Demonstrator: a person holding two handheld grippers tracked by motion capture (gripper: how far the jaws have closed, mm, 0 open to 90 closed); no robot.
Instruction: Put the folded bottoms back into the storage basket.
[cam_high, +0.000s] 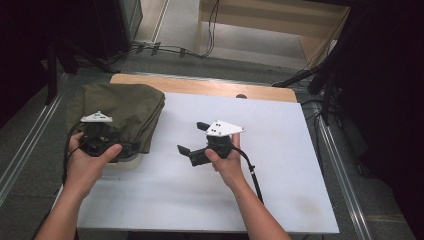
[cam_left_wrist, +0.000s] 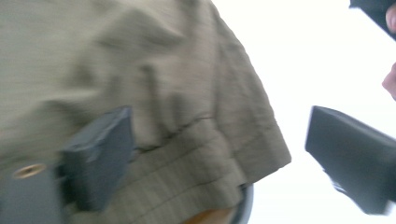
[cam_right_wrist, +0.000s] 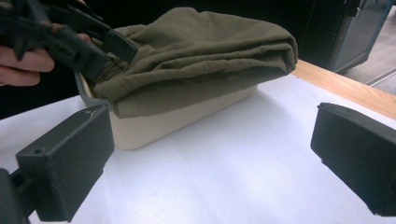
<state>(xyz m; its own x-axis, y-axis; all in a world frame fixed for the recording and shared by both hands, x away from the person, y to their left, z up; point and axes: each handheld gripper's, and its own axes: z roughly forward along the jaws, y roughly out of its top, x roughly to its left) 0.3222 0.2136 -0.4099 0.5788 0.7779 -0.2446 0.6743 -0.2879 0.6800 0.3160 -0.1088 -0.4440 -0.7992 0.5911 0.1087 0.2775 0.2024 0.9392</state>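
1. While looking at the left side of the table (cam_high: 280, 150), found a green cloth (cam_high: 120, 112) draped in thick folds over a tub (cam_right_wrist: 187, 116).
2. Judged the cloth soft, floppy and light. Would likely sag and slide, not lift in one stiff piece.
3. Looked not slippery and not easy to break, so a firm pinch seemed safe.
4. Found the left gripper (cam_left_wrist: 224, 158) right at the near edge (cam_right_wrist: 154, 100) of the cloth, jaws spread wide, pinching nothing.
5. Found the right gripper (cam_right_wrist: 212, 161) over the bare table, well apart from the cloth, jaws wide and empty too.
6. Picked the thick near edge as the best place to grab, with all the layers bunched between the pads.
7. Feared a pinch on one thin layer, since the rest might slip off or drag the tub along.
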